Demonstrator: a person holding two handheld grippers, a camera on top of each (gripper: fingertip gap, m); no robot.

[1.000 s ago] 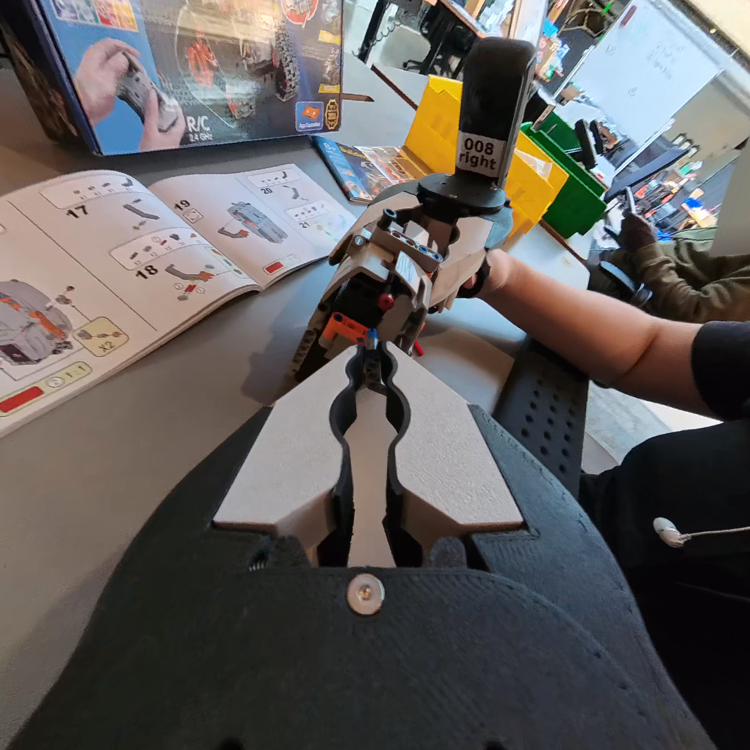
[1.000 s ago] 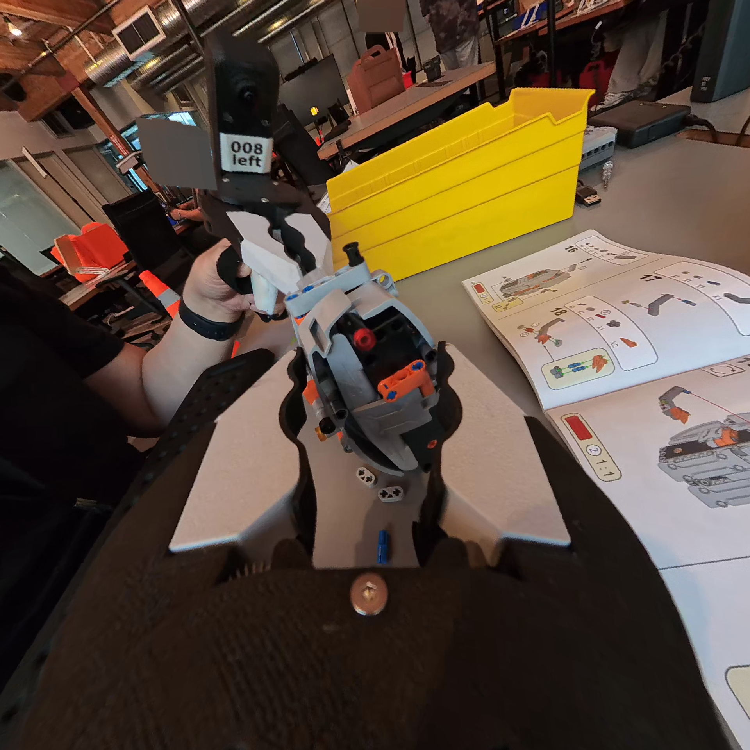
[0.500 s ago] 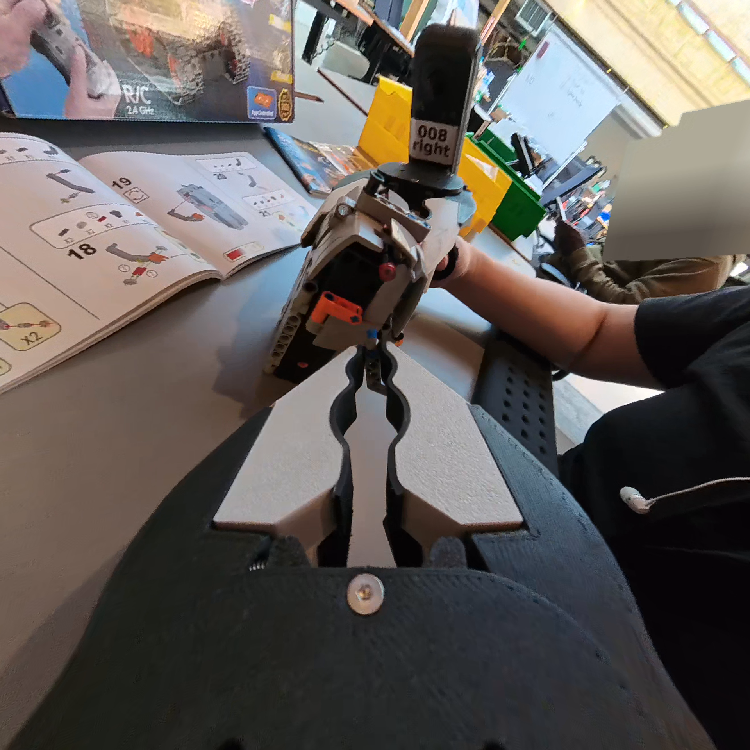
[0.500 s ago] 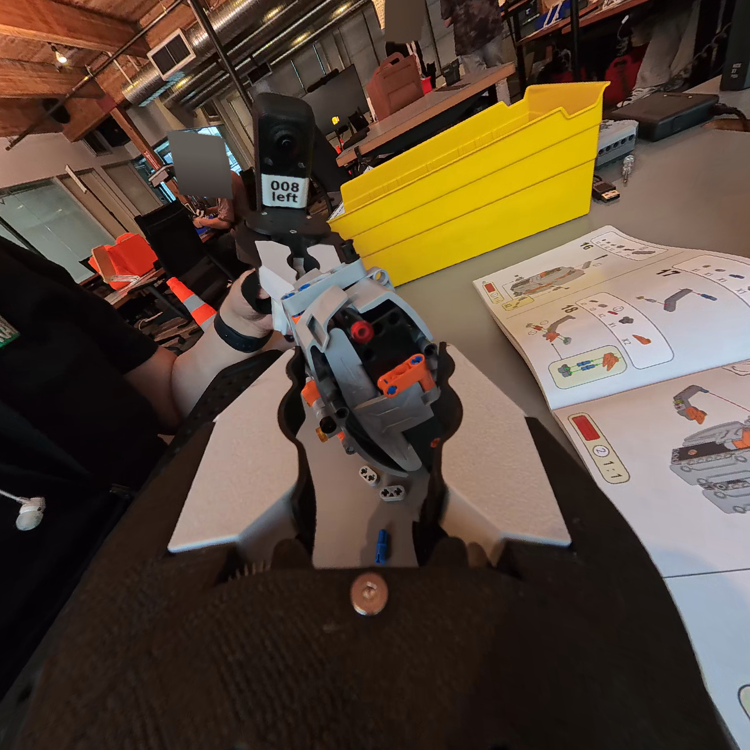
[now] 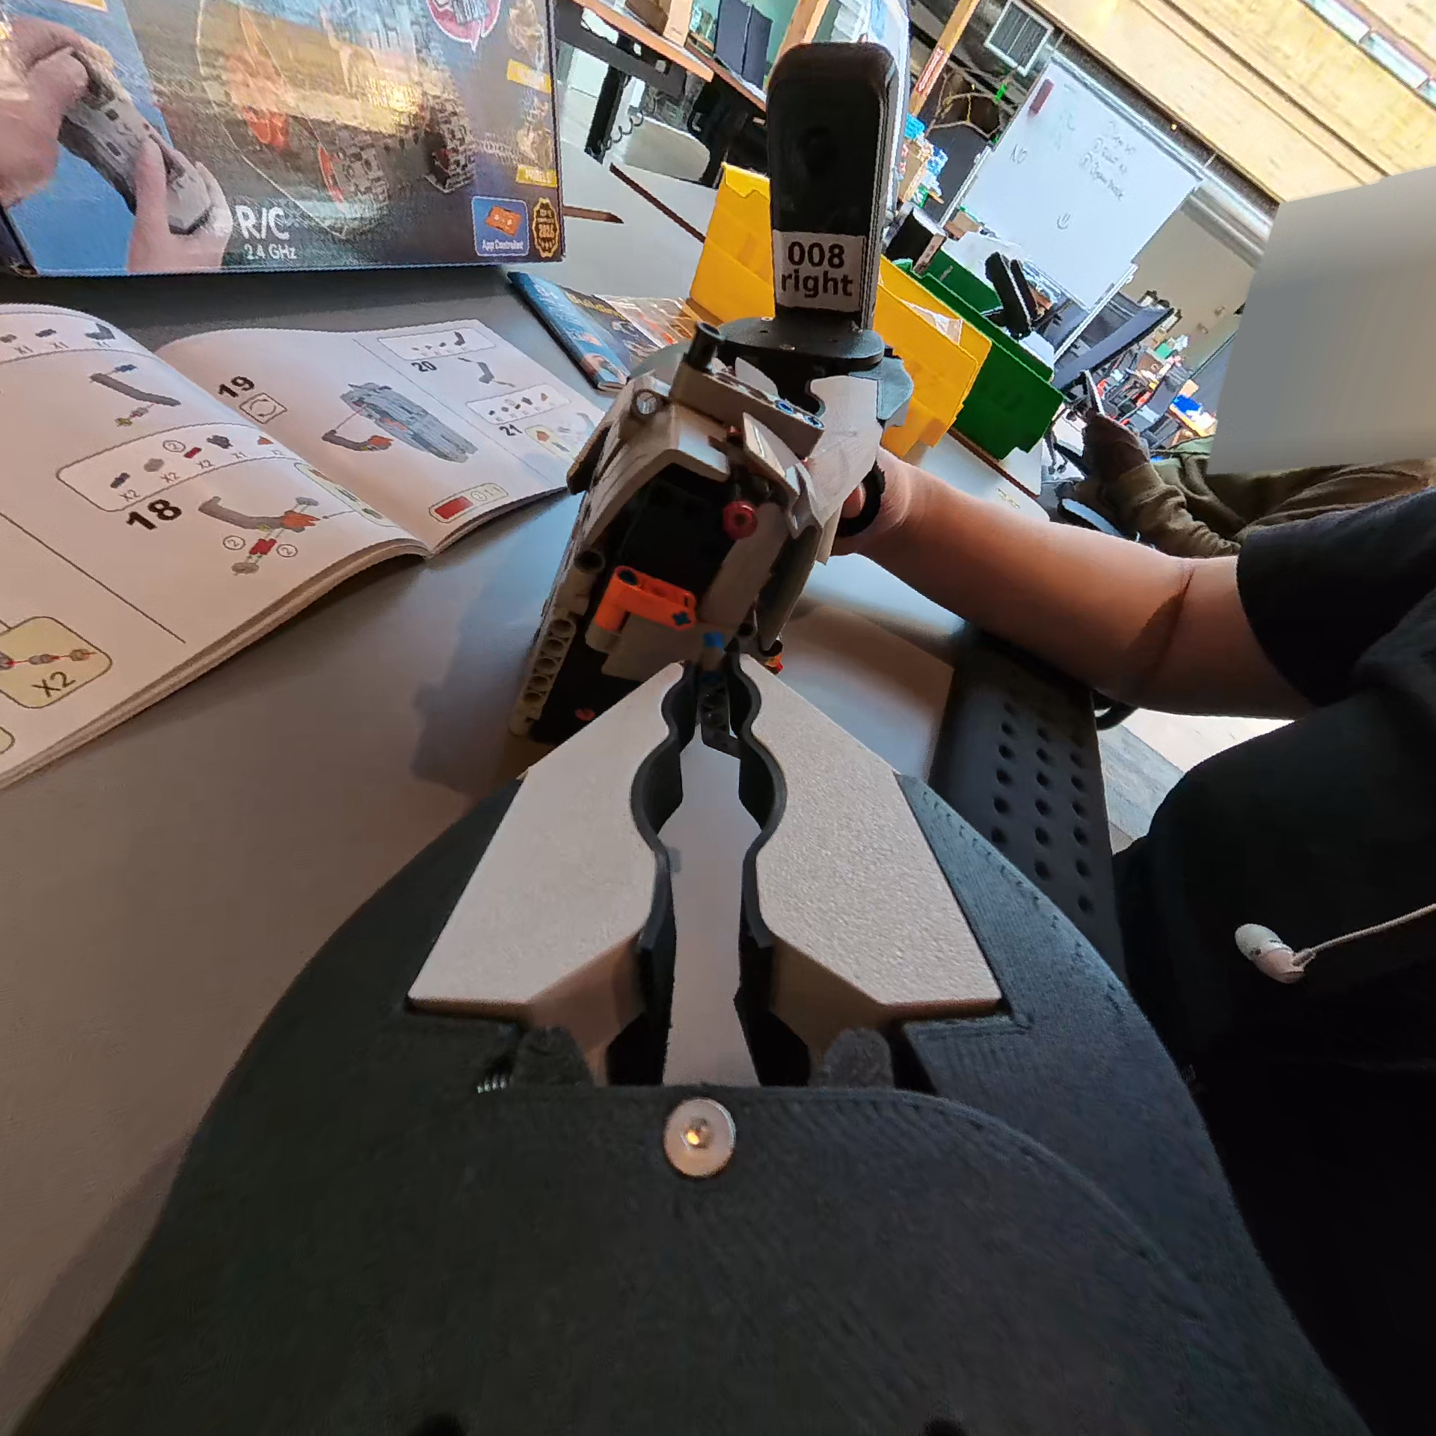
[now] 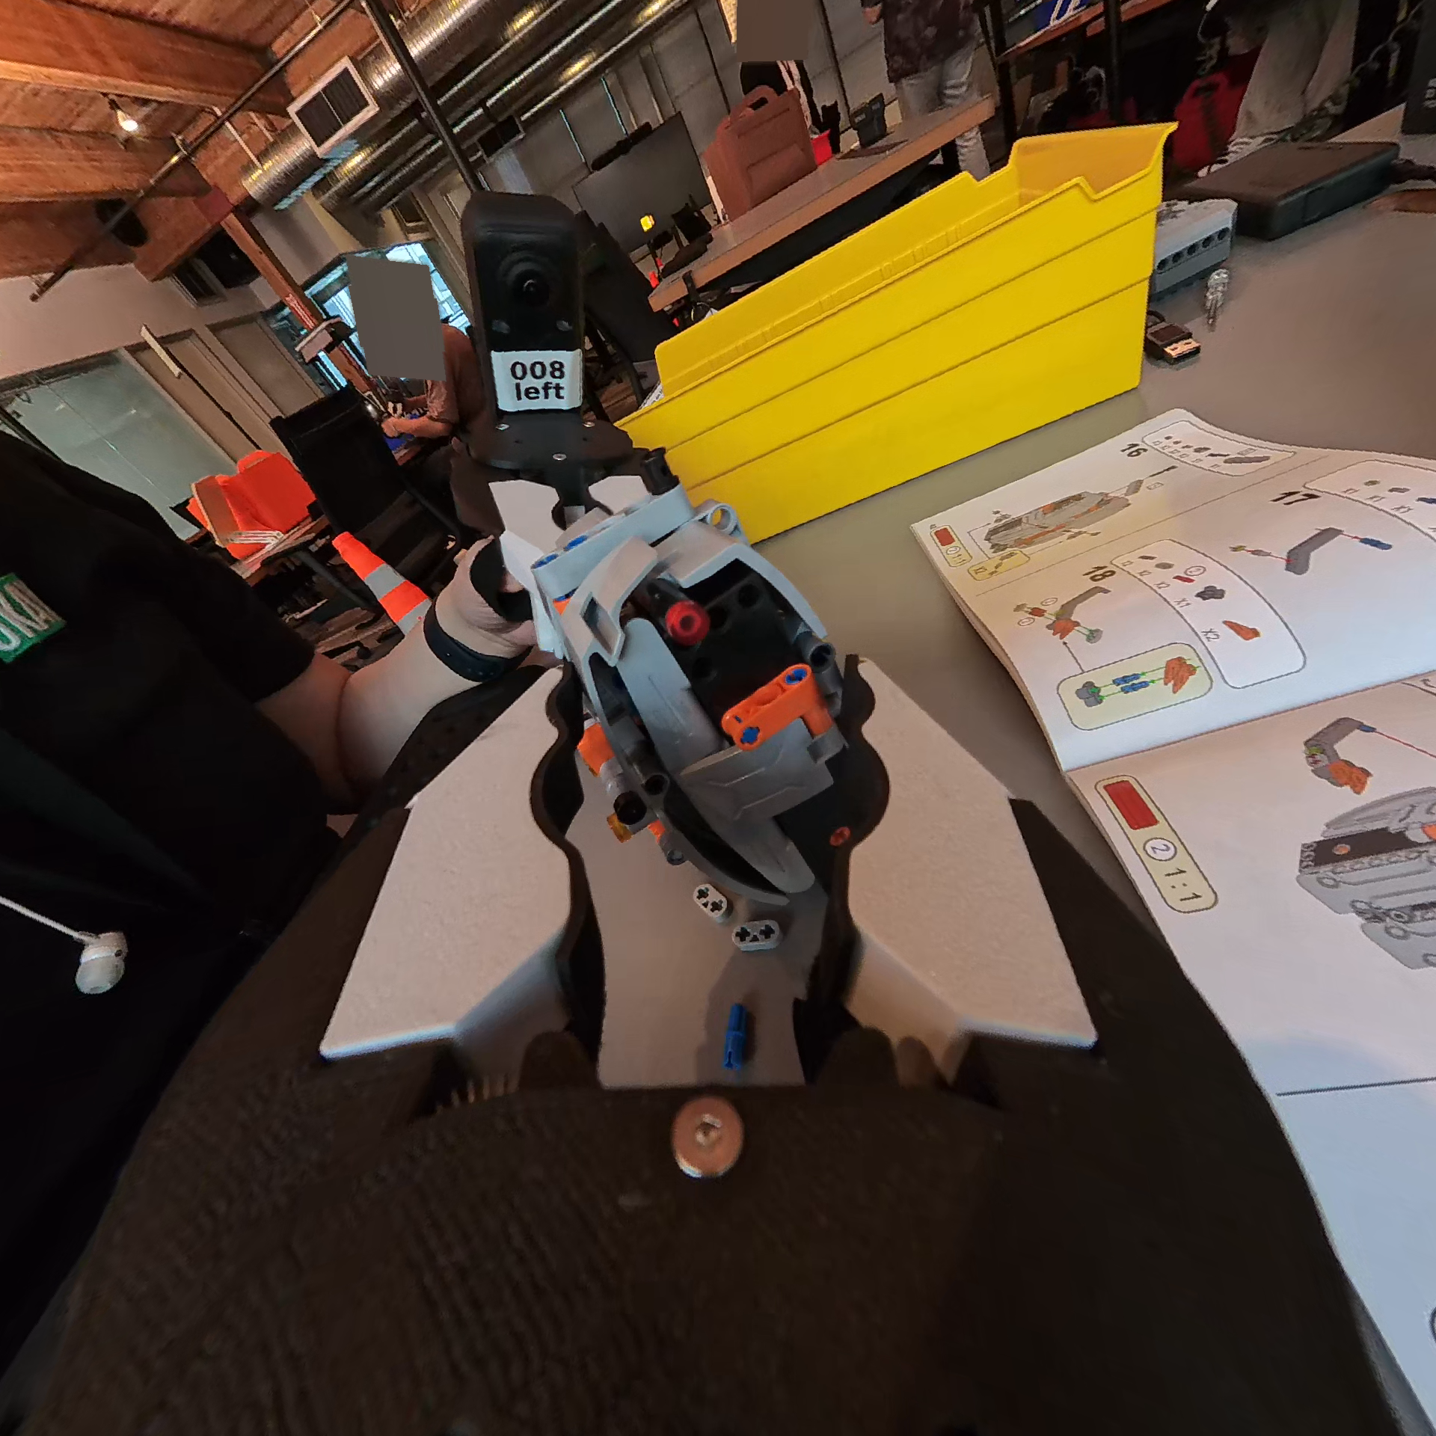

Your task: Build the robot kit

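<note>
A grey, black and orange brick-built model [image 5: 684, 544] stands tilted, its lower end close to the grey table [image 5: 233, 894]. My left gripper [image 5: 711, 688] is nearly closed, pinching a small dark part with a blue pin [image 5: 709, 643] at the model's near lower end. My right gripper [image 6: 707, 699] is shut on the model [image 6: 699, 699], one finger on each side. It also shows in the left wrist view [image 5: 824, 435], behind the model's top. The left gripper shows in the right wrist view [image 6: 559, 505], behind the model.
An open instruction booklet [image 5: 233, 482] [image 6: 1243, 660] lies beside the model. A yellow bin [image 6: 932, 365], a green bin [image 5: 1002, 388] and the kit box [image 5: 272, 132] stand farther back. Two grey connectors [image 6: 734, 921] and a blue pin [image 6: 734, 1033] lie between my right fingers. Tip to tip, the grippers are about 6 cm apart.
Both grippers keep their hold. The model and both grippers have shifted and tilted slightly, and the left gripper now sits more directly behind the model in the right wrist view.
</note>
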